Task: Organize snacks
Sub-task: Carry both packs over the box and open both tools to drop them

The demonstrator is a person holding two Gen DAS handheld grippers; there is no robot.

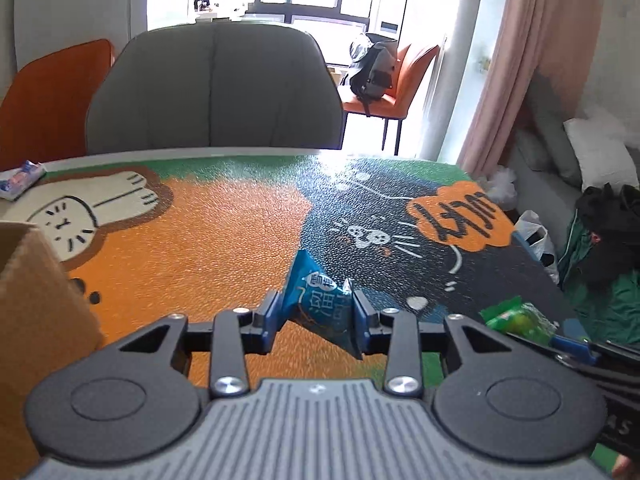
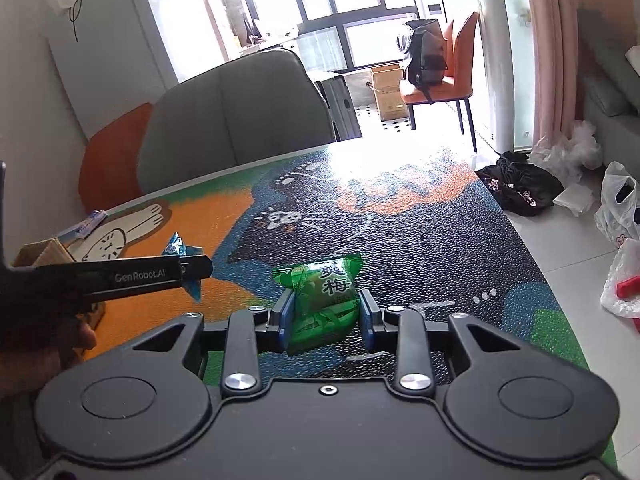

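In the left wrist view my left gripper point(image 1: 314, 310) is shut on a blue snack packet point(image 1: 316, 300), whose crumpled foil sticks up past the blue pads above the cartoon table mat point(image 1: 200, 232). In the right wrist view my right gripper point(image 2: 325, 312) is shut on a green plum-candy packet point(image 2: 324, 300), pinched at both sides and held over the dark part of the mat point(image 2: 400, 240). The left gripper point(image 2: 188, 270) with its blue packet point(image 2: 176, 246) also appears at the left of the right wrist view. The green packet point(image 1: 516, 320) shows at the right edge of the left wrist view.
An open cardboard box point(image 1: 36, 304) stands at the near left of the table. A small blue-and-white packet point(image 1: 20, 178) lies at the far left edge. A grey chair point(image 1: 216, 92) and an orange chair point(image 1: 44, 108) stand behind the table. Bags and clothes lie on the floor at the right point(image 2: 520, 188).
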